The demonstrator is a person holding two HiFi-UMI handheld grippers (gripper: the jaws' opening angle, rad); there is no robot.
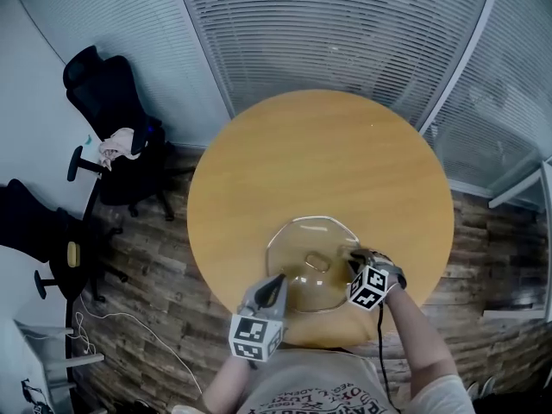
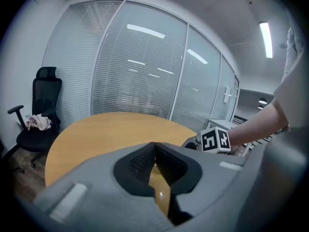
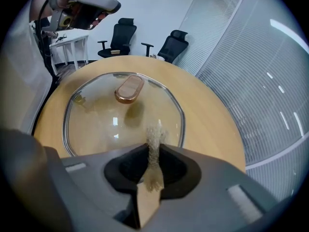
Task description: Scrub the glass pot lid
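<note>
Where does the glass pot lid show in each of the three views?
Head view: glass pot lid on the round table, near edge.
Left gripper view: lid not made out.
Right gripper view: lid fills centre-left, beyond the jaws.
Shared landmark: the round table, in all three.

The glass pot lid (image 3: 96, 122) was clear, its knob (image 3: 129, 89) coppery brown, the round table (image 3: 207, 115) honey-tan (the scrub pad (image 3: 154, 141) pale beige).
</note>
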